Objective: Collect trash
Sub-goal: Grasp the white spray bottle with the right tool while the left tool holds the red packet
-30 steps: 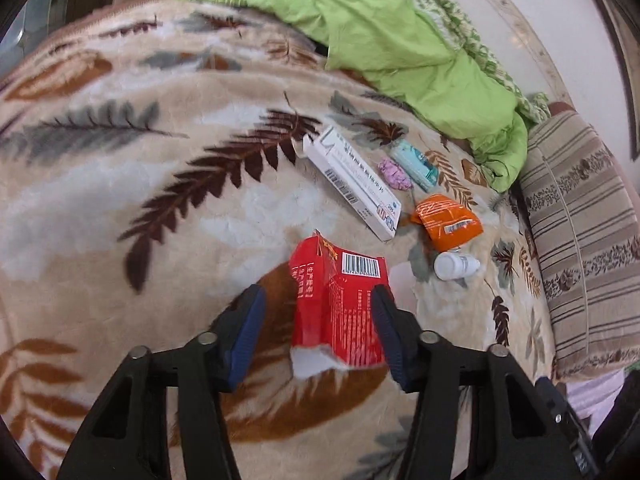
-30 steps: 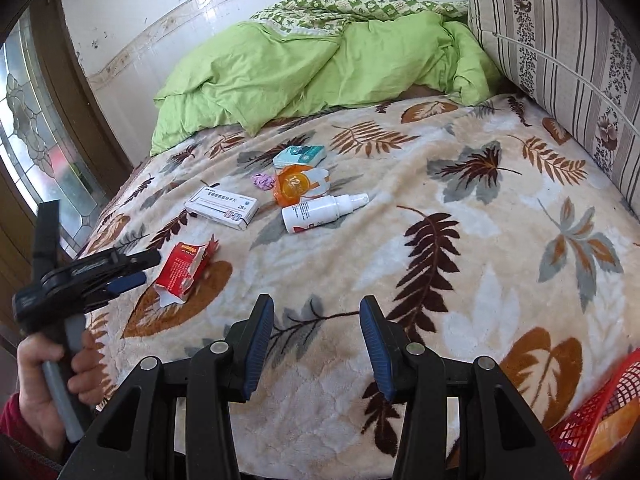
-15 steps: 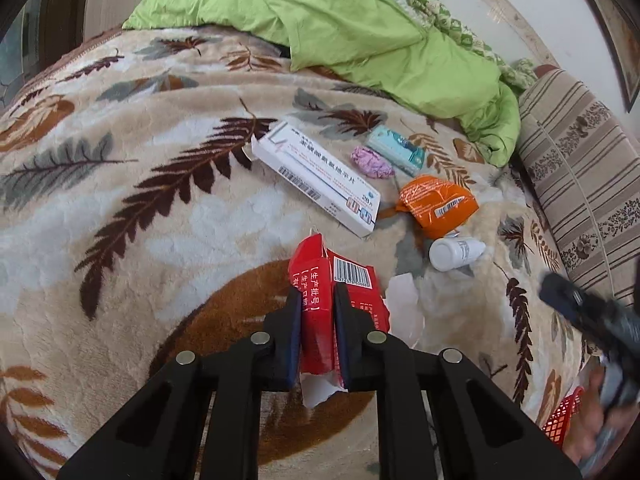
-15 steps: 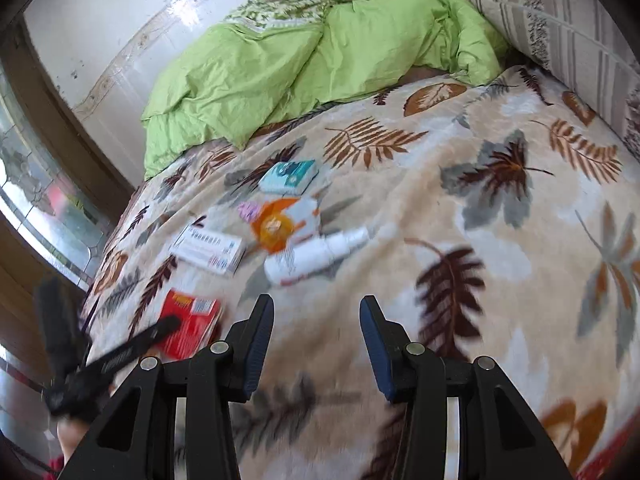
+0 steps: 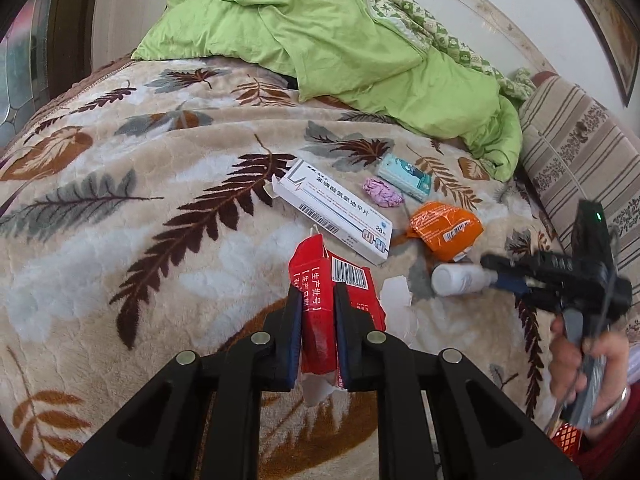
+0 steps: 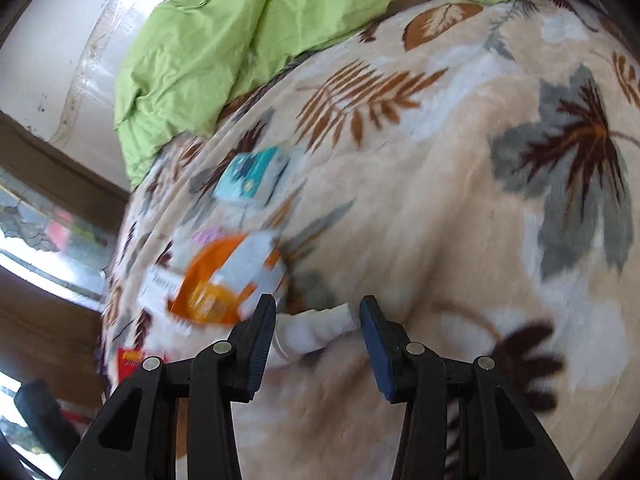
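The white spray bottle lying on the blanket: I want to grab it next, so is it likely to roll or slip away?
The white spray bottle lies on its side and looks round, so a nudge could probably roll it, though the plush blanket should damp that. Its smooth plastic may slip between the open right gripper pads. It looks small, likely light.

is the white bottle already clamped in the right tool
No, the white bottle lies on the blanket between the right tool's open pads, with a visible gap on its right side.
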Tool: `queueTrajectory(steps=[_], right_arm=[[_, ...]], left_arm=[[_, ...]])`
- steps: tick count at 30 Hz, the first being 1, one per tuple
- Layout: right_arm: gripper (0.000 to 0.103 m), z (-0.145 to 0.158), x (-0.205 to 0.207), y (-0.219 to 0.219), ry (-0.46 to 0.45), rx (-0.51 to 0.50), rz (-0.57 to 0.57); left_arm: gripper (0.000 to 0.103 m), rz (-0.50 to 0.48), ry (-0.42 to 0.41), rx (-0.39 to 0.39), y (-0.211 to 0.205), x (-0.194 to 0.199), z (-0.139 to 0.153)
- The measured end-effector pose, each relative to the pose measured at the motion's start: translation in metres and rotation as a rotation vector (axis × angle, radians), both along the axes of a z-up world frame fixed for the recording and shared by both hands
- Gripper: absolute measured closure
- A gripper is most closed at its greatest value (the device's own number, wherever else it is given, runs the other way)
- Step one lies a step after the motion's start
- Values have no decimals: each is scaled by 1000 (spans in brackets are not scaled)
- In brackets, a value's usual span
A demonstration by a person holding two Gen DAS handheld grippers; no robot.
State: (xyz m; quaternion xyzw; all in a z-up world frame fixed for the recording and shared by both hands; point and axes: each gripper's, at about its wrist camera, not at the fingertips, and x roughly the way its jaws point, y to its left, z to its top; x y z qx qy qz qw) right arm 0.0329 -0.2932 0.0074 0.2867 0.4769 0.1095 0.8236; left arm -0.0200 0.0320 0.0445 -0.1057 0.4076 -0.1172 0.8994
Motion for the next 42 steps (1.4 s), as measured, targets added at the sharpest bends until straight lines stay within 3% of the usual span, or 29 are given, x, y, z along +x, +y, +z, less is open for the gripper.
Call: queueTrajectory(steps=[8,13,19,21,29,36,42], right_arm=[[56,11,-55,60,28,46,238],[56,40,-54,73,-99,-188,221],[56,19,-26,97,-83,-194,224],[70,12,-27,109,-81,-260,231],[72,19,-46,124,-185,-444,223],[72,61,-89,119,-338,-509,84],[72,72,-117,136,-425,-558,90]], left_arm=[[89,29,-3,-28,8,-2,3],[89,41,10,-37,15,-1,2],[89,29,16,-31,15,-1,0],[89,20,14,-23,14,-2,1],[89,26,0,-6,15,-4,2],[89,34,-107,68,7,-18,18],[89,35,-229,158,-4,-35,35]])
